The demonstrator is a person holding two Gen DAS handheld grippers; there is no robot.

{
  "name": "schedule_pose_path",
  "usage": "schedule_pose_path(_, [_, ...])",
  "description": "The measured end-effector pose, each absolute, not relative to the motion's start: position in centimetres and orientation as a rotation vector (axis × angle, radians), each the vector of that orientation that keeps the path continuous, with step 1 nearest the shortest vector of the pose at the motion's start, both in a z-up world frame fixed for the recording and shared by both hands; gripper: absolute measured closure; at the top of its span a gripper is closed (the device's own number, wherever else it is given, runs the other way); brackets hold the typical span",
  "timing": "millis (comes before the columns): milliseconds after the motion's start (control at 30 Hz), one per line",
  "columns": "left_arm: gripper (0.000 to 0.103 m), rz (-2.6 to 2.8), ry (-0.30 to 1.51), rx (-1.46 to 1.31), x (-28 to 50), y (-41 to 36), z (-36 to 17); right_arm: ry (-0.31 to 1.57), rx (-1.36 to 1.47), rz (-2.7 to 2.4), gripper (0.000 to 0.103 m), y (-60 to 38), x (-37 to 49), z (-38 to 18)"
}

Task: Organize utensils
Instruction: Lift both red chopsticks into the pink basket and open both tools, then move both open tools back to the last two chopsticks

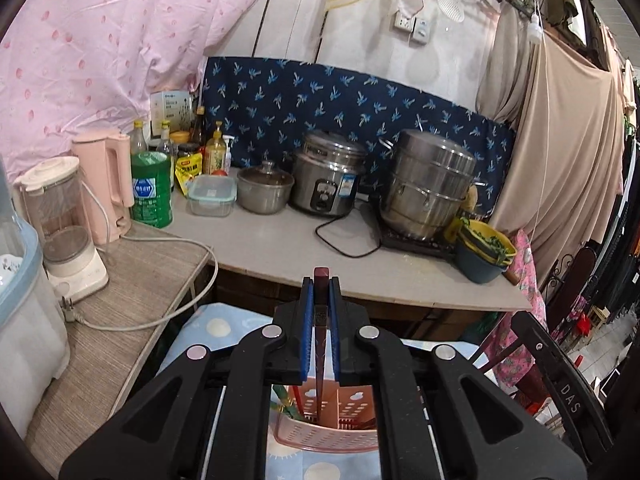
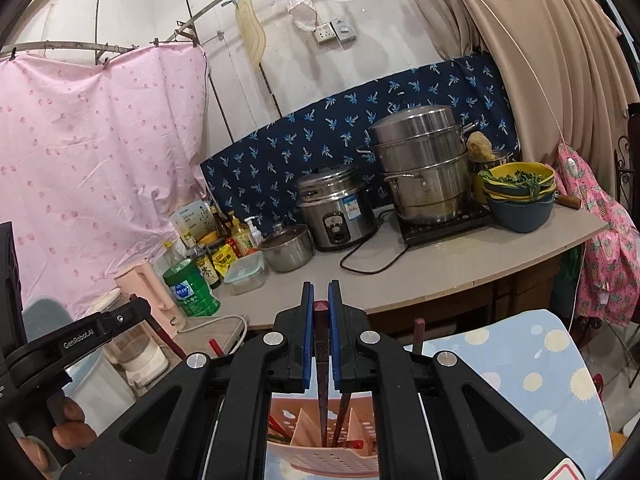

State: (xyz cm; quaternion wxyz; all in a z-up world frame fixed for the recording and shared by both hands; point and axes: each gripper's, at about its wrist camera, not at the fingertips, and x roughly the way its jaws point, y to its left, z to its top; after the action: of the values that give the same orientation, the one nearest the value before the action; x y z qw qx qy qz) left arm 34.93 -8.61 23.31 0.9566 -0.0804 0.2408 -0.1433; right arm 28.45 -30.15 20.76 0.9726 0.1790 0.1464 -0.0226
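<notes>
Jaws clamped tight on both sides: the left gripper (image 1: 321,296) pinches a dark red chopstick (image 1: 321,280) between its blue pads, tip end poking up past them, shaft running down toward the pink utensil holder (image 1: 326,432). Over on the right wrist view, the right gripper (image 2: 321,300) squeezes its own dark chopstick (image 2: 321,344) the same way, and that one drops straight into the pink utensil holder (image 2: 320,440), just beside another stick (image 2: 344,412) already standing in a compartment. Which slot each stick sits in, I can't tell. Another dark stick end (image 2: 418,334) pokes up right of the holder, behind the right gripper's arm. Under the holder lies a pale blue cloth with cream dots (image 2: 532,364). Beyond the holder runs the grey bench (image 1: 280,240), carrying a rice cooker (image 1: 328,176), a stacked steel steamer (image 1: 424,184) to its right, a lidded pot (image 1: 264,190) and a clear food box (image 1: 211,195) to its left, then a green canister (image 1: 151,190) and a pink kettle (image 1: 106,184). Left of the holder in the right wrist view, a hand (image 2: 60,428) grips the other tool's black handle.
</notes>
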Motion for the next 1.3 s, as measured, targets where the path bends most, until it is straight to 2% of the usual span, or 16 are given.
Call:
schedule_pose_path(267, [0.095,-0.288,0.548,-0.169,35.8,-8.7,21.2,0.342,0.318,-0.04,0.095,-29.0,29.3,19.3])
schedule_pose_path(333, [0.092,-0.275,0.541,-0.161,35.6,-8.7,21.0,0.334,0.308,-0.041,0.092,-28.8,28.9,19.3])
schedule_pose_path(400, [0.075,-0.268,0.54,-0.159,35.4,-8.5,20.9,0.33,0.302,-0.036,0.091,-28.6,28.5,19.4])
schedule_pose_path(467, [0.069,-0.269,0.533,-0.16,35.0,-8.4,21.0,0.327,0.307,-0.031,0.09,-28.5,28.1,19.5])
schedule_pose_path(533, [0.068,-0.273,0.525,-0.148,34.3,-8.3,21.1,0.321,0.311,-0.024,0.089,-28.5,27.5,19.7])
schedule_pose_path(667, [0.064,-0.27,0.524,-0.118,33.1,-8.3,21.1,0.313,0.312,-0.013,0.08,-28.3,26.2,19.9])
schedule_pose_path(767, [0.047,-0.264,0.517,-0.109,31.7,-8.1,21.0,0.306,0.301,-0.01,0.078,-27.8,24.8,19.9])
schedule_pose_path(1300, [0.046,-0.232,0.532,-0.034,25.0,-7.3,19.8,0.349,0.229,0.005,0.077,-25.5,17.6,18.4])
